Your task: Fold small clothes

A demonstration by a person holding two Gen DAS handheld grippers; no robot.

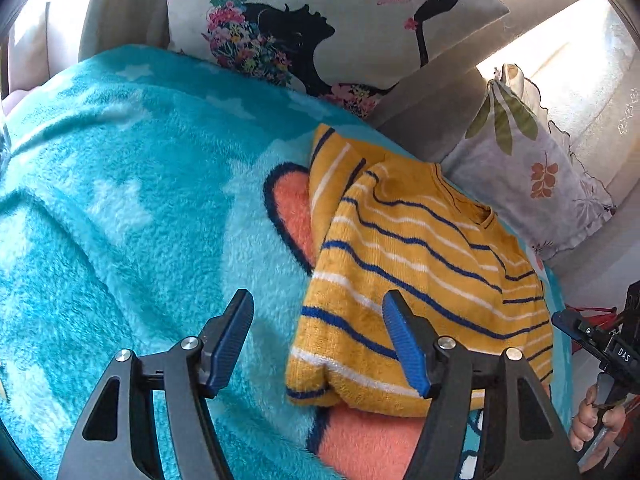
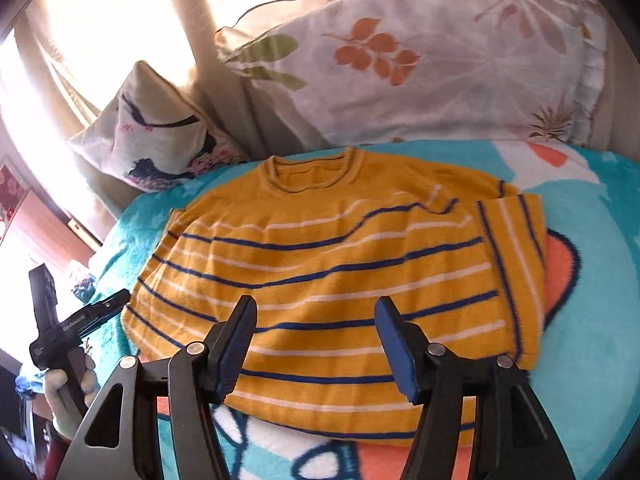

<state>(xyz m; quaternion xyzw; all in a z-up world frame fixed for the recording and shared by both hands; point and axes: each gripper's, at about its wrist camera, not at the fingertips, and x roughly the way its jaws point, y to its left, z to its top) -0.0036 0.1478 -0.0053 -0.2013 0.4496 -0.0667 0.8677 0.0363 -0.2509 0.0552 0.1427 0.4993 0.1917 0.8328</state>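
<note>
One yellow striped sweater (image 2: 328, 280) lies flat on a turquoise blanket (image 1: 120, 200), both sleeves folded in. The right gripper (image 2: 316, 344) hovers over its hem, jaws released and grasping nothing, the sweater spreading ahead of them. The left gripper (image 1: 318, 344), also released and empty, straddles the sweater's edge. Two pillows (image 2: 440, 60) lean beyond the collar.

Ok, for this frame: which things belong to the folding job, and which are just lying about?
Part of the job:
- yellow striped sweater, partly folded
- left gripper, jaws open
- right gripper, jaws open

Just lying about:
- turquoise fleece blanket underneath
- silhouette cushion
- leaf-print pillow
</note>
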